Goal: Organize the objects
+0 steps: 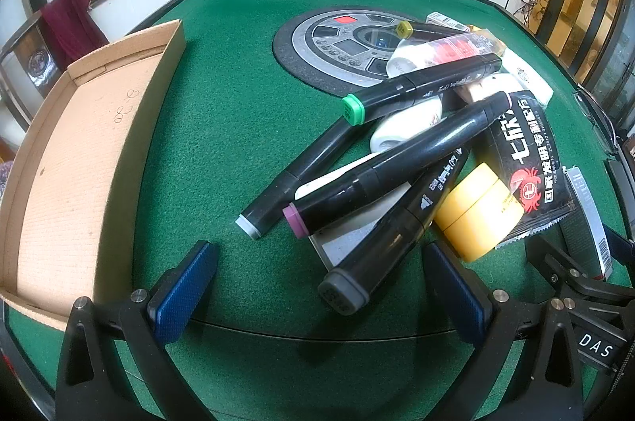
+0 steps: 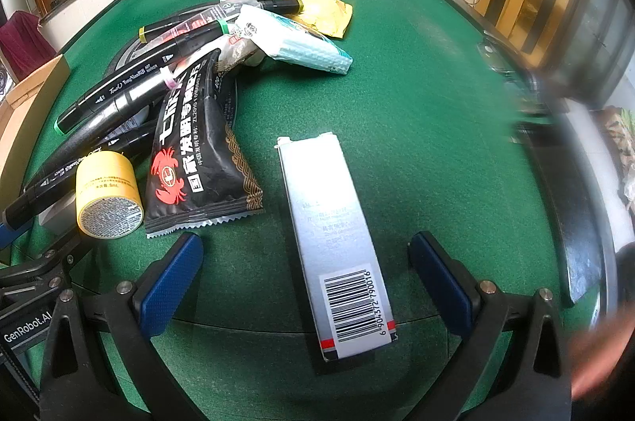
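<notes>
1. Left wrist view: the left gripper [image 1: 317, 286] hangs low over the green felt worktop [image 1: 222, 127] with its blue-padded fingers [image 1: 184, 292] wide apart and nothing between them but the grey cap end of a black marker [image 1: 391, 234], which lies just ahead of the gap.
2. That marker belongs to a loose heap near the worktop's middle: a pink-capped marker [image 1: 397, 167] rests across it, a green-capped marker [image 1: 420, 83] lies further back, and a yellow jar [image 1: 478, 210] sits on its side just beside them, touching a black crab-printed sachet [image 1: 524, 151].
3. An empty cardboard box [image 1: 79, 151] stands open at the worktop's left edge, well apart from the heap; it is likely the place where the objects are to go.
4. Right wrist view: the right gripper [image 2: 305, 286] also has its fingers [image 2: 168, 286] spread, straddling a long silver carton [image 2: 337, 242] with a barcode that lies flat toward the near edge, apart from the heap.
5. The pads do not touch the carton. Its long axis runs along the fingers, so closing would catch its narrow width, a sensible first pick.
6. The black sachet [image 2: 198, 159] and yellow jar [image 2: 109, 197] lie to the carton's left.
</notes>
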Motion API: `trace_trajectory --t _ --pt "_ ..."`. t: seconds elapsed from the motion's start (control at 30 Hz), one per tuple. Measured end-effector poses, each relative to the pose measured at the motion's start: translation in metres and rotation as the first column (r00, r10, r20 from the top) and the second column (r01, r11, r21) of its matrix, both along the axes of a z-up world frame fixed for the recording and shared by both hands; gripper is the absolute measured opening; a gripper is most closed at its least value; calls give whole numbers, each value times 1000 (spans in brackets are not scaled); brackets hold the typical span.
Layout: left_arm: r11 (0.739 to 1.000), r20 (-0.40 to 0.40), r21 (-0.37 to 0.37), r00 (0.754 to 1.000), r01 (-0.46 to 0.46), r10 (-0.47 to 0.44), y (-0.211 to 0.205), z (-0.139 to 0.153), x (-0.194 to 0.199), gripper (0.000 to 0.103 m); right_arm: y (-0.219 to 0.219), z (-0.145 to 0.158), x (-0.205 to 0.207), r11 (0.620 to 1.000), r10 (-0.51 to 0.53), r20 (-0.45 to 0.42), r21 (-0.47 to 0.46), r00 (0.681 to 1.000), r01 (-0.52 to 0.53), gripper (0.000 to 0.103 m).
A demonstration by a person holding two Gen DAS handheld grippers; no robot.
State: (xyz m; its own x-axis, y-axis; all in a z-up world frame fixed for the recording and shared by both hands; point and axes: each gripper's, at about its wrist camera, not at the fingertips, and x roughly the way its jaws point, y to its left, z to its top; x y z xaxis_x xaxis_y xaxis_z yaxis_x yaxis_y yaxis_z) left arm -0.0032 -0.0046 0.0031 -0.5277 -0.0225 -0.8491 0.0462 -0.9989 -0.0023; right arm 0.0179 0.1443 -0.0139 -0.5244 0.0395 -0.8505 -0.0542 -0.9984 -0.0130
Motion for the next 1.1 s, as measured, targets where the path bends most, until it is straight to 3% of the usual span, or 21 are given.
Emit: trace_trajectory --t 0.57,0.67,0.77,0.97,1.1 --pt "1000 -2 2 1000 -2 2 1 2 0 102 -1 0 0 1000 2 0 0 1000 -2 103" --pt "999 -15 41 1000 28 -27 -2 4 2 102 1 1 0 992 126 3 -2 992 -126 103" --pt "994 -69 91 996 55 -49 -6 13 12 102 8 5 -1 958 288 35 -20 957 -288 103" --pt "985 -133 133 987 110 -92 -17 28 24 102 42 51 6 939 329 -167 -52 930 -341 101" --pt "985 -148 88 980 147 -133 -17 37 33 97 52 65 -2 931 293 -277 -133 915 -339 98"
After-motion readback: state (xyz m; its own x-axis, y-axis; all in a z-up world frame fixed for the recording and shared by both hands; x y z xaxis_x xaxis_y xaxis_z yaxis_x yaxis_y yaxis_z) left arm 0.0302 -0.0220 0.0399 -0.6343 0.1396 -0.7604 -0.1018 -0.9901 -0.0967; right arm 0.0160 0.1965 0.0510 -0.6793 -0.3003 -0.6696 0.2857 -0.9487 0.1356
